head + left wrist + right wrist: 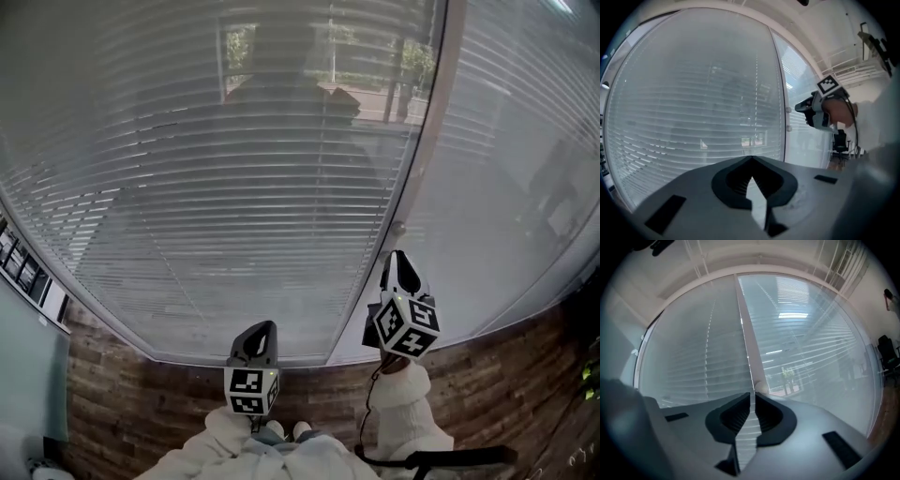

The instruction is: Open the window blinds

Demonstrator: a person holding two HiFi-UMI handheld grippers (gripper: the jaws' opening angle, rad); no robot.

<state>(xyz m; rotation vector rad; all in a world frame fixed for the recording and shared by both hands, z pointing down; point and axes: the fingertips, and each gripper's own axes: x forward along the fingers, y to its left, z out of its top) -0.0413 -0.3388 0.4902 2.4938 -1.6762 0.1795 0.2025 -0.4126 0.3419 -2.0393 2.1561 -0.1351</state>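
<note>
Blinds [234, 187] lowered; left hand-held gripper [751, 159], right hand-held gripper [753, 393] both clenched, empty. Office chair [840, 139] only in left gripper view.

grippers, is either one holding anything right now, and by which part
Nothing is held. The left gripper and the right gripper are both shut with nothing in them, facing the blinds.

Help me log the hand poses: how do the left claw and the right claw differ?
The right claw is held higher, beside the mullion between the panes; the left claw sits lower, near the sill. The right claw points toward a small knob on that mullion; the left claw faces the left blind. Both are shut and empty.
</note>
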